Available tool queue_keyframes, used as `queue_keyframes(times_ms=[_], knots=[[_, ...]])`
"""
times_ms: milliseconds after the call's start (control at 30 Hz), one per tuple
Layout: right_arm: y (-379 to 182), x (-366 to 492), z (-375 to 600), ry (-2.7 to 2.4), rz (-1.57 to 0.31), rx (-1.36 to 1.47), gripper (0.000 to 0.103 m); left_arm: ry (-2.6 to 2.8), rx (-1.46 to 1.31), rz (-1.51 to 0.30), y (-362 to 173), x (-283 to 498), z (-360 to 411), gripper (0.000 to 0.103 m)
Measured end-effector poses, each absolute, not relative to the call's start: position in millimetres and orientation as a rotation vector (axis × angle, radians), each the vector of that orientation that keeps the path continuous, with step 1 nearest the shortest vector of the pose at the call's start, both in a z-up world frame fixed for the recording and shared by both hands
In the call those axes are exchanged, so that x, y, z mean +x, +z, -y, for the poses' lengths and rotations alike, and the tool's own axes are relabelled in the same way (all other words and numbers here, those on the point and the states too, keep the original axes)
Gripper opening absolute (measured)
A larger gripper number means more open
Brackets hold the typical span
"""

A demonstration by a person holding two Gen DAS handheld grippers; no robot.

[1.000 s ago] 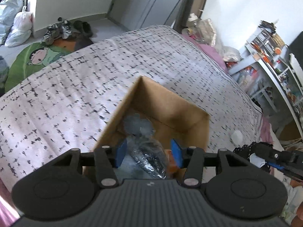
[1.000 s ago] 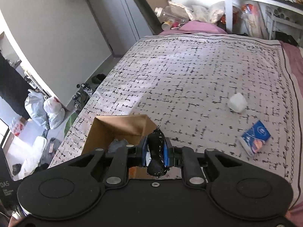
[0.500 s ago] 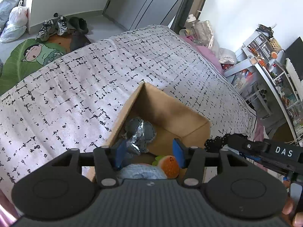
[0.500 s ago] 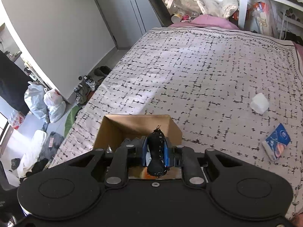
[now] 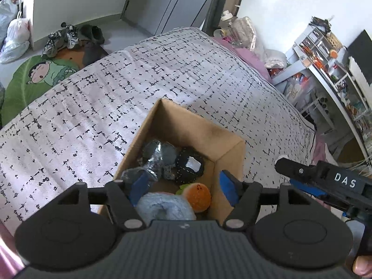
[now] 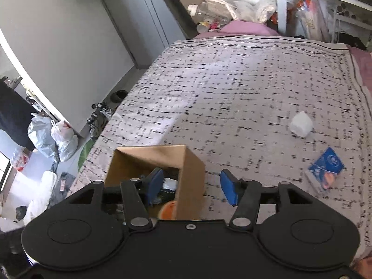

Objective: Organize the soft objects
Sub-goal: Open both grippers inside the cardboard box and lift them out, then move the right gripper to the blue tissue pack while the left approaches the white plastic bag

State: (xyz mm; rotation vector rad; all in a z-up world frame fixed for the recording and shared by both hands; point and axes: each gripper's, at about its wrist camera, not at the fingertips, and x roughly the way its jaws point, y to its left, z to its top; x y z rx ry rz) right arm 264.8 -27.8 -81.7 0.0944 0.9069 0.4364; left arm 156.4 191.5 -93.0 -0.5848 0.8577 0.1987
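Observation:
An open cardboard box (image 5: 230, 146) (image 6: 190, 167) stands on the patterned bed. Inside lie a crinkly clear bag (image 5: 155, 155), a black lace piece (image 5: 189, 168), an orange plush (image 5: 198, 196) and a pale blue soft item (image 5: 165, 209). My left gripper (image 5: 183, 184) hovers over the box, its jaws opening with nothing pressed between them. My right gripper (image 6: 191, 184) straddles the box's right wall, jaws opening and empty; it also shows at the right of the left wrist view, right gripper (image 5: 302, 174). A white soft lump (image 6: 301, 124) and a blue packet (image 6: 325, 168) lie on the bed.
The bed cover (image 6: 232, 93) spreads wide beyond the box. A desk and shelves (image 5: 325, 65) stand to the right of the bed. Shoes (image 5: 69, 34), plastic bags (image 6: 51, 134) and a green cartoon mat (image 5: 34, 79) lie on the floor at the left.
My right gripper opened and let go of the black lace piece, which now lies in the box. My left gripper let the clear bag drop into the box and opened wider.

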Motion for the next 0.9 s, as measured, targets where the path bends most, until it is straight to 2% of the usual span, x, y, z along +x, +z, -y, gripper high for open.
queue_keyframes(times_ms=[67,200,267,333,567,633,900], knots=[[-81,266,39,0.413,-0.912,0.099,0.071,0.191,-0.558,-0.863,-87,157,-184,0.071],[-77,266,62,0.380,-0.913,0.104,0.079,0.176,-0.527,-0.870,-75,158,-167,0.078],[-71,265,74,0.386,-0.900,0.114,0.090,0.174,-0.508,-0.867,-69,159,-158,0.081],[-67,264,85,0.391,-0.895,0.123,0.094,0.172,-0.481,-0.868,-64,160,-149,0.090],[-58,265,117,0.400,-0.900,0.142,0.101,0.146,-0.426,-0.880,-51,163,-119,0.092],[-56,264,126,0.397,-0.894,0.137,0.103,0.151,-0.417,-0.877,-48,164,-113,0.097],[-50,265,159,0.342,-0.846,0.116,0.103,0.155,-0.386,-0.849,-33,168,-86,0.102]])
